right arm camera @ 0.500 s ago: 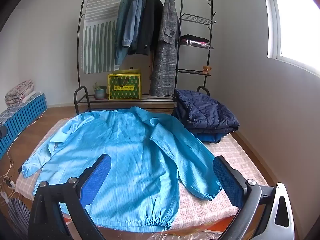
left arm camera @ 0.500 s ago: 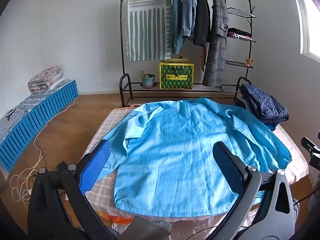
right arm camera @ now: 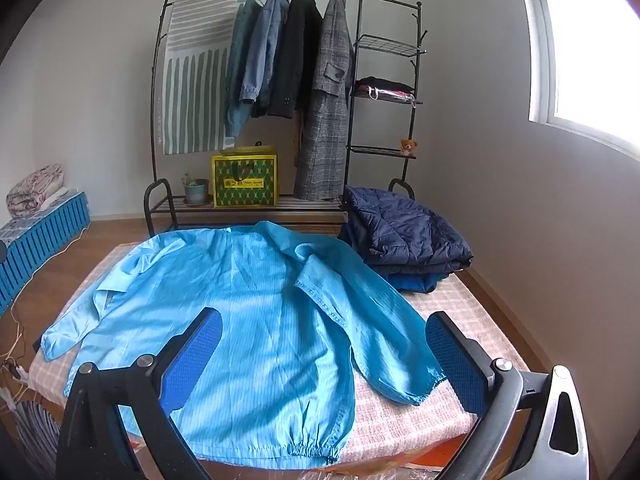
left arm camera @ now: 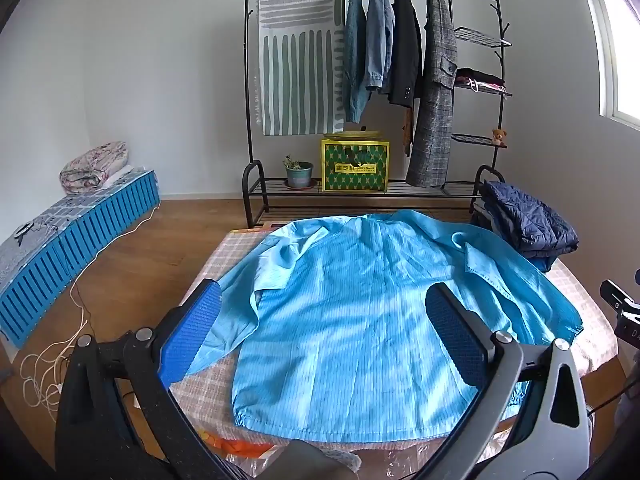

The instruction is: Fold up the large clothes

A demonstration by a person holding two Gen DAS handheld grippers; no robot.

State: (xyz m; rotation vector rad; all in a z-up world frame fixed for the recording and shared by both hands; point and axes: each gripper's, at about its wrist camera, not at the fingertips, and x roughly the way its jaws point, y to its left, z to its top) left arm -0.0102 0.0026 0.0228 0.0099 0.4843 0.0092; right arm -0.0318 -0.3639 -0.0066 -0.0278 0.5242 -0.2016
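Home bedroom; clothes rack (left arm camera: 376,92) with hung coats; low mattress (right arm camera: 460,312); wood floor (left arm camera: 160,248)

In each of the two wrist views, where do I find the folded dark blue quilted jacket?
Left wrist view: the dark blue quilted jacket lies at the right edge, beyond the light blue garment.
Right wrist view: the jacket lies right of centre, beside the garment's upper right part.
Shared landmark: the yellow-green box on the rack's bottom shelf.

Soft window (right arm camera: 592,60) daylight, fisheye-warped edges
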